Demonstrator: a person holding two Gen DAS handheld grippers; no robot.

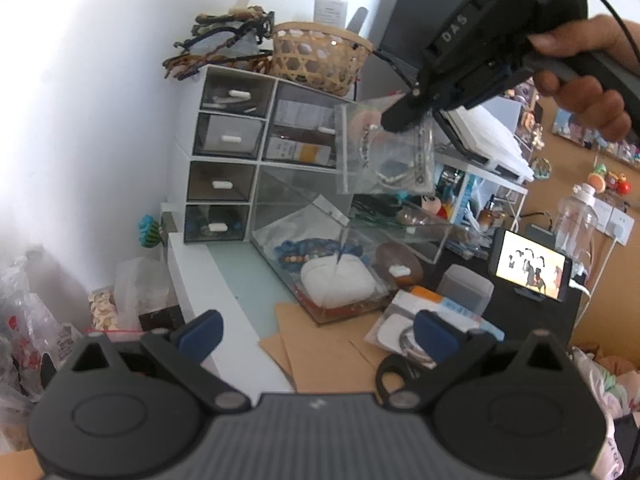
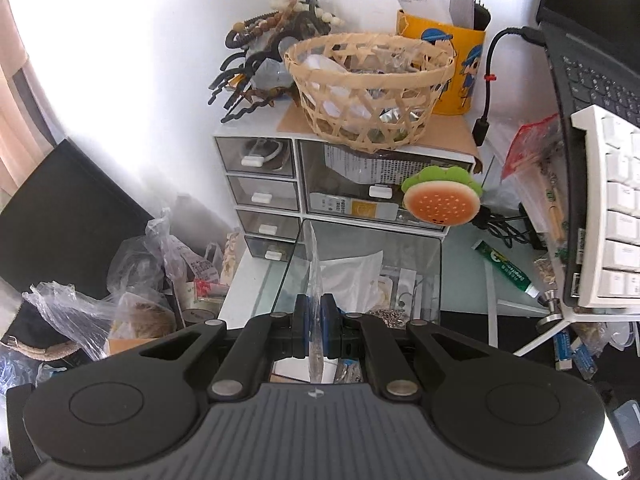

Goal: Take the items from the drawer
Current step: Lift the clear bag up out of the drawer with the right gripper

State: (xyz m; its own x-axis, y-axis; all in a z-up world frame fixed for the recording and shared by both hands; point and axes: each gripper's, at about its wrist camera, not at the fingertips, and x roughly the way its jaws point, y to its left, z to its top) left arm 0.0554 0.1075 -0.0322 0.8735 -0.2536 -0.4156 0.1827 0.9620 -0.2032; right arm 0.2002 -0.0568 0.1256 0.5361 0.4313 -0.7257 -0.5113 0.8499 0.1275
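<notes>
A clear drawer (image 1: 320, 240) stands pulled out of the white organiser (image 1: 224, 152), holding a white case (image 1: 340, 284) and blue beads (image 1: 304, 250). Above it hangs a clear plastic bag (image 1: 384, 152) with a bracelet inside, my right gripper (image 1: 404, 118) shut on its top edge. In the right wrist view the bag (image 2: 316, 280) is edge-on between the blue pads (image 2: 329, 320) of the right gripper (image 2: 316, 326), over the open drawer (image 2: 360, 256). My left gripper (image 1: 316, 336) is open, low in front of the drawer, holding nothing.
A woven basket (image 2: 368, 88) and hair clips (image 2: 256, 60) sit on the organiser. A phone (image 1: 532, 268), a bottle (image 1: 576, 220) and packets (image 1: 424, 320) lie right of the drawer. A keyboard (image 2: 608, 208), laptop (image 2: 592, 40) and burger toy (image 2: 440, 196) are at right; plastic bags (image 2: 120, 280) at left.
</notes>
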